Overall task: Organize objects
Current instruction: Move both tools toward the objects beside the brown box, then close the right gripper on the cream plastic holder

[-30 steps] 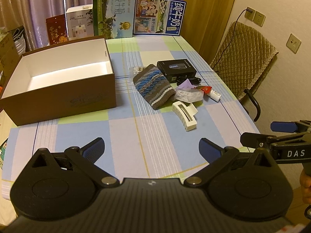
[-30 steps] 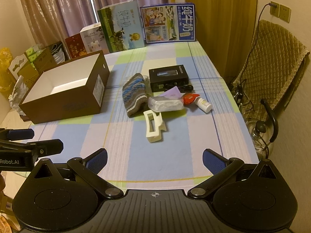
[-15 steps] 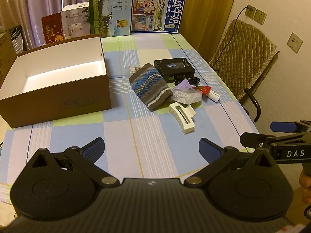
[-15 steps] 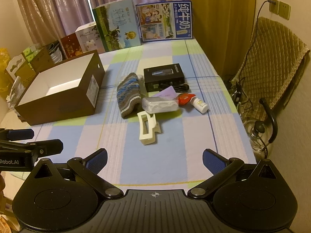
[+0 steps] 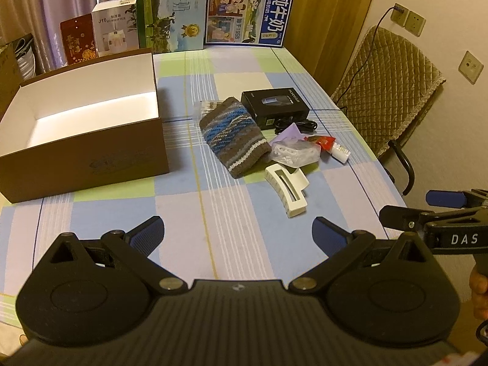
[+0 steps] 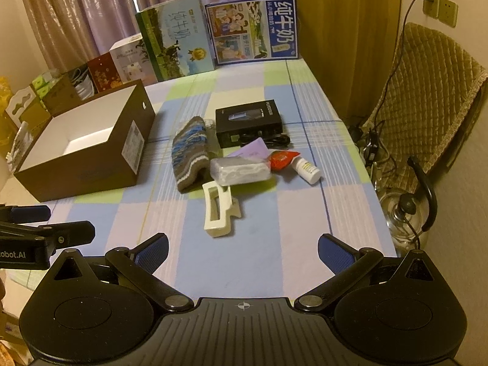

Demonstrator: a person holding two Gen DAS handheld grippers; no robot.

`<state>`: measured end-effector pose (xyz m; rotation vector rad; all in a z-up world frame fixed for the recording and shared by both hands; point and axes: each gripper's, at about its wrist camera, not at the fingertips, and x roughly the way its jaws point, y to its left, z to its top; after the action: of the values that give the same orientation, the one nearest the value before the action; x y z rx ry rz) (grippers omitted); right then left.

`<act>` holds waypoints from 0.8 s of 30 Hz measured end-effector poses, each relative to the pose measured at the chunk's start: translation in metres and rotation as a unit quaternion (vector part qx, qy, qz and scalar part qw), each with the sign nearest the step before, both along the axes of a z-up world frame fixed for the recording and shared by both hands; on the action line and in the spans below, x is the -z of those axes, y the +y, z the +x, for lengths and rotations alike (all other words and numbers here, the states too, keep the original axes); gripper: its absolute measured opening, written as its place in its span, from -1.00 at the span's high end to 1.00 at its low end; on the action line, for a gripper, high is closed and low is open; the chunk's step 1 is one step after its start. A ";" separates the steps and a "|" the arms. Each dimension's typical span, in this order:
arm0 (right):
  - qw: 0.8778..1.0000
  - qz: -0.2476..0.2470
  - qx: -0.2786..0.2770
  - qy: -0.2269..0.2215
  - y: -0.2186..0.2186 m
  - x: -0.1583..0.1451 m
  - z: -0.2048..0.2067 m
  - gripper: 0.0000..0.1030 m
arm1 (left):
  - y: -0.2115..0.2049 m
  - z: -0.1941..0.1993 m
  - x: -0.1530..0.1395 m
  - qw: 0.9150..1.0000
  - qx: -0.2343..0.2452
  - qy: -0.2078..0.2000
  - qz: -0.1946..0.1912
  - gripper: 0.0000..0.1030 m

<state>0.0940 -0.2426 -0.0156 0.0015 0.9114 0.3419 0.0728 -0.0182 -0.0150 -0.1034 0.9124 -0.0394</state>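
Note:
An open brown box (image 5: pixel 91 158) (image 6: pixel 91 164) with a white inside stands on the left of the checked table. Right of it lies a cluster: a striped knit piece (image 5: pixel 233 135) (image 6: pixel 190 149), a black box (image 5: pixel 274 106) (image 6: pixel 247 120), a clear plastic packet (image 5: pixel 296 152) (image 6: pixel 239 170), a red sachet (image 6: pixel 282 158), a small white bottle (image 6: pixel 306 169) and a cream hair claw (image 5: pixel 286 190) (image 6: pixel 218 210). My left gripper (image 5: pixel 238 231) is open and empty above the near table edge. My right gripper (image 6: pixel 242 250) is open and empty, just short of the hair claw.
Milk cartons (image 5: pixel 170 10) (image 6: pixel 253 30) and smaller boxes stand along the table's far edge. A padded chair (image 5: pixel 387 91) (image 6: pixel 427 91) and a kettle (image 6: pixel 405 213) are beyond the right edge. A black cable (image 6: pixel 271 140) lies by the black box.
Both grippers have shifted slightly; the left view now sits a little nearer the cluster and box. Both stay open and empty. No object has moved.

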 end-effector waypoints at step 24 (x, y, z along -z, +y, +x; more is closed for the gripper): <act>0.998 0.003 -0.055 -0.001 0.037 0.066 0.067 -0.35 | 0.020 0.058 0.056 0.997 -0.055 0.050 0.031 -0.98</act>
<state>0.1607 -0.2057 -0.0814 -0.0443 0.9098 0.4459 0.1313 0.0021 -0.0711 -0.0981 1.0068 0.0962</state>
